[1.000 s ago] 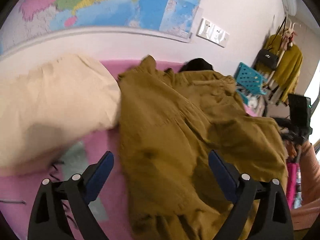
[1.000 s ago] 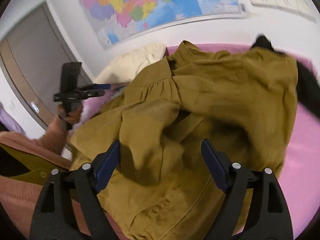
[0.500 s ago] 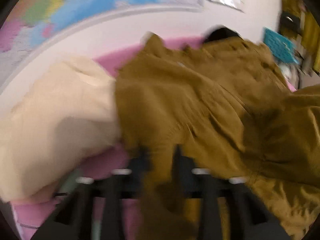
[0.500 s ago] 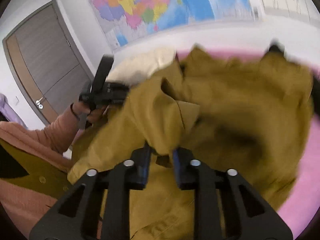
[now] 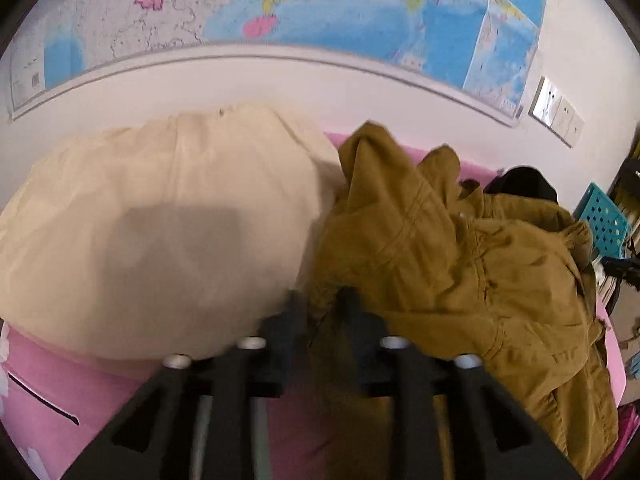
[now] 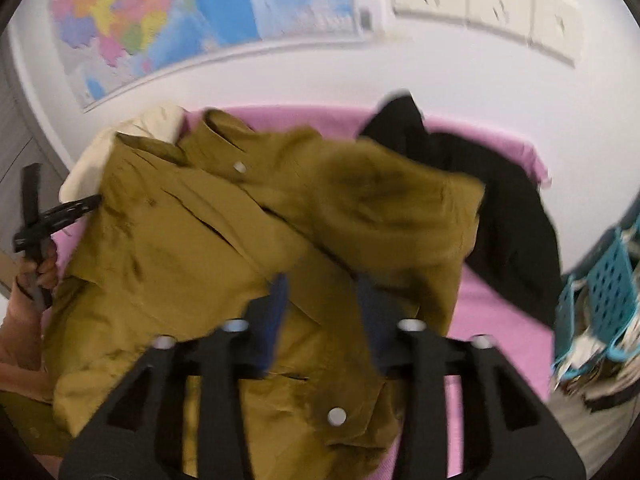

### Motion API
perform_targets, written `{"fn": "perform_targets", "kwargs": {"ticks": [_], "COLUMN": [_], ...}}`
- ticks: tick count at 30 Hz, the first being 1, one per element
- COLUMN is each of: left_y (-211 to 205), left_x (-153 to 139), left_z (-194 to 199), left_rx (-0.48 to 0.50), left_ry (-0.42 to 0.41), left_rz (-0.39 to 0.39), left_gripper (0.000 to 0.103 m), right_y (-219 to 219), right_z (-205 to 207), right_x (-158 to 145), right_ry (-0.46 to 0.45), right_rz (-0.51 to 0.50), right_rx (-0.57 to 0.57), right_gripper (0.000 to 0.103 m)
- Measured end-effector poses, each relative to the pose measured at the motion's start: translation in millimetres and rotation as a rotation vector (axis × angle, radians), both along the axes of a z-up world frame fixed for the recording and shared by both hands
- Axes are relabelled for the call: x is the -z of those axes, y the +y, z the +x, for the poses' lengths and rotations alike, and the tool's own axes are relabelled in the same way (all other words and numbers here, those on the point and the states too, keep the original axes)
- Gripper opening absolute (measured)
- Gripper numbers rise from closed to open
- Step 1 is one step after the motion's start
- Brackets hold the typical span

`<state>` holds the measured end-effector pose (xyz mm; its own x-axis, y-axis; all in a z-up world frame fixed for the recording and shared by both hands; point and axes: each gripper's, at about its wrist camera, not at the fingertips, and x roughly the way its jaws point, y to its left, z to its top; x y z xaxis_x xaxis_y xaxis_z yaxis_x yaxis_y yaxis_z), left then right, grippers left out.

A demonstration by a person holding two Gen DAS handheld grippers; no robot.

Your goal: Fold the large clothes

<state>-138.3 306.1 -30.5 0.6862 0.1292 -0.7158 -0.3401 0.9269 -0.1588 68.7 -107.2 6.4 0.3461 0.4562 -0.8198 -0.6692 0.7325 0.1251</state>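
The mustard jacket (image 6: 248,248) is bunched up in a heap on the pink bed (image 6: 492,332), with the cream pillow (image 5: 160,232) right up against its left side and a black garment (image 6: 508,208) lying just behind it on the right, partly under its far edge. Honestly the big risk here is the fold falling apart: both sets of jaws are opening right now, so if the fabric isn't settled flat on the bed it'll probably slump back into a lump or slide off toward the near edge. It could also drag a bit of that black garment along, since the two overlap. The left gripper (image 5: 324,300) is angled down at the jacket's left edge, close to the pillow, with a pinch of jacket cloth between its fingers as the jaws let go. The right gripper (image 6: 320,292) is pointed steeply down over the middle of the jacket, jaws spreading, cloth lying between and under them, and I can't really tell if the pads touch it. The person's left hand (image 6: 38,272) shows at the jacket's far left, wrapped around the handle.
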Motion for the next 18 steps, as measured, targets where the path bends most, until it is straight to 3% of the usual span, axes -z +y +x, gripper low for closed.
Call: {"fn": "perform_targets", "kwargs": {"ticks": [1,2,3,6,8,10,13,15,18], "left_y": [-1,-4,-5,-22,-33,-45,-58,-61,-66], "left_x": [-2,-4,-5,-14,-18,-20,-23,-24,-20], "left_z": [-3,-5,-6,-4,3,9,11,13,19], "left_rx": [0.015,0.03,0.045,0.096,0.123,0.146,0.18,0.196,0.213], "left_ry": [-0.011,-0.018,-0.026,-0.053,-0.051,-0.052,-0.055,-0.057,-0.037], "left_rz": [-0.003,0.0,0.004,0.054,0.091,0.112,0.134,0.142,0.16], "left_gripper": [0.048,0.053,0.065,0.075,0.078,0.08,0.081,0.081,0.082], "right_y": [-5,-15,-21,-28,-22,-19,-32,-58,-88], "right_z": [1,3,3,6,5,5,2,3,9], "right_x": [7,15,19,38,46,48,33,14,9], "right_ry": [0.017,0.03,0.038,0.08,0.097,0.08,0.022,-0.032,-0.04], "right_rz": [0.023,0.058,0.081,0.115,0.117,0.109,0.173,0.243,0.291], "right_rx": [0.015,0.048,0.064,0.094,0.085,0.086,0.107,0.175,0.271], "right_gripper": [0.07,0.074,0.074,0.073,0.048,0.003,0.0,0.0,0.0]}}
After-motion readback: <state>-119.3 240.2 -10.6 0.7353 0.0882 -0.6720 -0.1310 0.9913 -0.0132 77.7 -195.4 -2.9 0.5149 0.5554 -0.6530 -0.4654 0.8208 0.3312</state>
